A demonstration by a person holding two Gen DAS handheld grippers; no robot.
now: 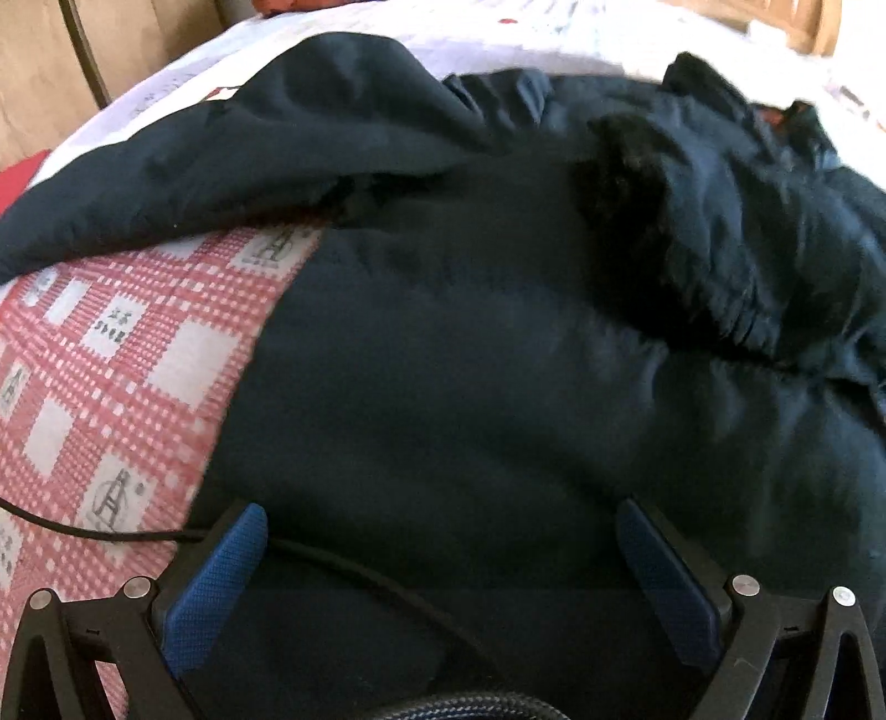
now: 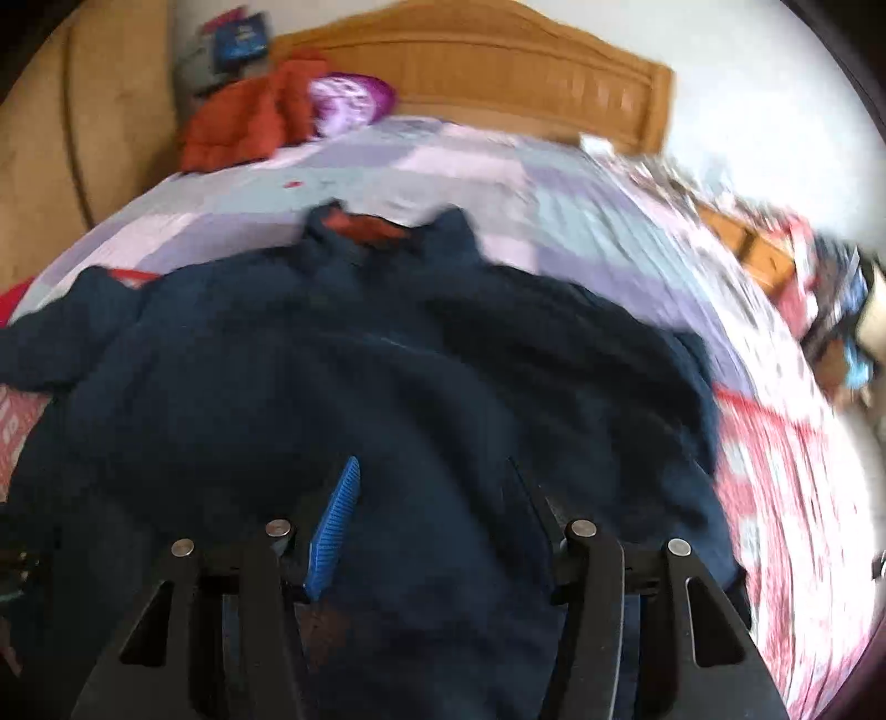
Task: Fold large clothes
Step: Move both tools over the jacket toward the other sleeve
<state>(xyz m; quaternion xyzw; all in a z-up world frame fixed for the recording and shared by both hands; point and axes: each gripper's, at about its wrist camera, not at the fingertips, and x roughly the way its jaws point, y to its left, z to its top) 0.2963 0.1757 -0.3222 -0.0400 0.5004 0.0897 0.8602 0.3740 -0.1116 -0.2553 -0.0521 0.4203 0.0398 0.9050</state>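
Two hand-held grippers hung over a large dark navy padded jacket (image 1: 470, 387) that lay spread across a bed. The left gripper (image 1: 443, 554) had its blue-padded jaws spread wide, nothing between them, just above the jacket's lower edge, with a thin black cable (image 1: 83, 531) trailing beside it over the red-and-white checked bedsheet (image 1: 111, 360). That sheet carried small grey tower motifs with short lines of characters beneath them, too small to read. One sleeve (image 1: 194, 166) stretched out to the left, and black fur trim (image 1: 626, 188) lay bunched on the right.

The right gripper (image 2: 437, 498) was likewise parted over the jacket's middle, gripping nothing. In its blurred view the collar (image 2: 365, 227) showed an orange-red lining and pointed toward the wooden headboard (image 2: 498, 72). An orange-red garment (image 2: 243, 122) and a purple patterned bundle (image 2: 349, 99) sat near the headboard. A blue item with white lettering (image 2: 243, 39) stood behind them, its text unreadable.
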